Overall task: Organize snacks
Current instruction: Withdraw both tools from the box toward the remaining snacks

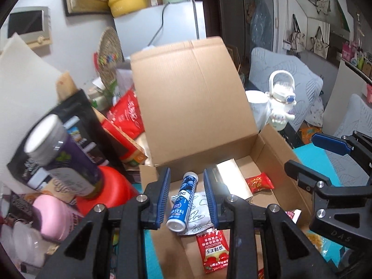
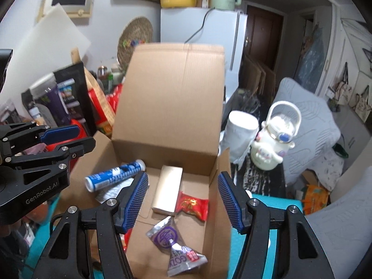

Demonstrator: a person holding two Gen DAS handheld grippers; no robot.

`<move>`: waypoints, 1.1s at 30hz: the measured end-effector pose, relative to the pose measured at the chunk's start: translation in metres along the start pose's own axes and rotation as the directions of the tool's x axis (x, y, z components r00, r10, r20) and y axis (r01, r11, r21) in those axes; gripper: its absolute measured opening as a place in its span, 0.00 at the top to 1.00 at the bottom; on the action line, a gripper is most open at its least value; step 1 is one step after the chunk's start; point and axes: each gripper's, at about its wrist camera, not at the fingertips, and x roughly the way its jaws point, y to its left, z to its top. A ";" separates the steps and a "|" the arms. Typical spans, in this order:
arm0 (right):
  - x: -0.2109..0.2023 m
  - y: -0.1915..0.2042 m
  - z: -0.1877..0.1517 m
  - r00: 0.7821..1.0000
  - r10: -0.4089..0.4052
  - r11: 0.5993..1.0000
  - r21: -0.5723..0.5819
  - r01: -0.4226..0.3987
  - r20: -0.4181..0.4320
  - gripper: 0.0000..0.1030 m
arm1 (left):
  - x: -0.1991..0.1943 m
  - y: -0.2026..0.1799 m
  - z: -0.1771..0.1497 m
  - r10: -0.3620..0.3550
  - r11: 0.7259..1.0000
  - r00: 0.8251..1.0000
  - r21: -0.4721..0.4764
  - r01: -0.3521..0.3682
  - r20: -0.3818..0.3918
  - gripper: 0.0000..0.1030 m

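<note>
An open cardboard box stands on the teal table with its back flap up. Inside lie a blue tube, a pale gold carton, a red candy packet, a red sachet, a white printed packet and a silver-purple pouch. My left gripper hovers above the tube, jaws drawn close, holding nothing. My right gripper hangs open over the box's right half, nothing between its pads.
Left of the box is a pile: a purple jar with a grey lid, a black bag, a red snack bag, a red tub. A white cup and a white character bottle stand right of it.
</note>
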 end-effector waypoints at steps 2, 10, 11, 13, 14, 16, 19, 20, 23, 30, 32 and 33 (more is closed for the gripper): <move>-0.014 0.002 0.001 1.000 0.001 1.000 -0.006 -0.001 0.028 0.39 | -0.015 0.000 -0.001 0.007 1.000 1.000 0.001 -0.007 0.024 0.72; -0.064 0.012 -0.007 0.993 -0.006 1.000 -0.009 0.007 0.116 0.34 | -0.063 0.001 -0.011 -0.003 1.000 0.995 -0.006 0.004 0.105 0.72; -0.069 0.013 -0.008 0.992 -0.006 1.000 -0.011 0.008 0.124 0.32 | -0.069 0.000 -0.013 -0.001 1.000 0.993 -0.004 0.002 0.117 0.72; -0.081 0.014 -0.012 0.989 -0.007 1.000 -0.010 0.008 0.146 0.30 | -0.081 -0.001 -0.018 -0.003 1.000 0.991 -0.003 0.003 0.137 0.72; -0.089 0.016 -0.015 0.987 -0.009 1.000 -0.005 0.010 0.163 0.30 | -0.086 -0.001 -0.020 -0.005 1.000 0.990 -0.005 0.006 0.144 0.72; -0.101 0.017 -0.019 0.982 -0.008 1.000 -0.004 0.009 0.186 0.26 | -0.096 -0.002 -0.026 -0.004 1.000 0.988 -0.008 0.006 0.154 0.72; -0.121 0.021 -0.027 0.975 -0.015 1.000 -0.011 0.018 0.221 0.21 | -0.109 -0.004 -0.034 -0.005 1.000 0.985 -0.004 0.006 0.170 0.72; -0.127 0.023 -0.030 0.973 -0.021 1.000 -0.012 0.024 0.230 0.21 | -0.113 -0.004 -0.037 -0.008 1.000 0.984 -0.002 0.008 0.177 0.72; -0.140 0.023 -0.039 0.970 -0.029 1.000 0.002 0.029 0.240 0.18 | -0.122 -0.007 -0.045 -0.013 1.000 0.983 -0.001 0.013 0.184 0.72; -0.160 0.022 -0.067 0.968 -0.044 0.999 0.032 0.037 0.249 0.16 | -0.142 -0.015 -0.074 -0.021 1.000 0.980 0.003 0.021 0.199 0.72; -0.164 0.023 -0.073 0.968 -0.047 0.998 0.040 0.038 0.247 0.16 | -0.148 -0.017 -0.082 -0.019 1.000 0.978 0.004 0.019 0.209 0.72; -0.165 0.023 -0.078 0.968 -0.048 0.998 0.045 0.037 0.246 0.16 | -0.150 -0.018 -0.084 -0.019 1.000 0.977 0.004 0.018 0.212 0.72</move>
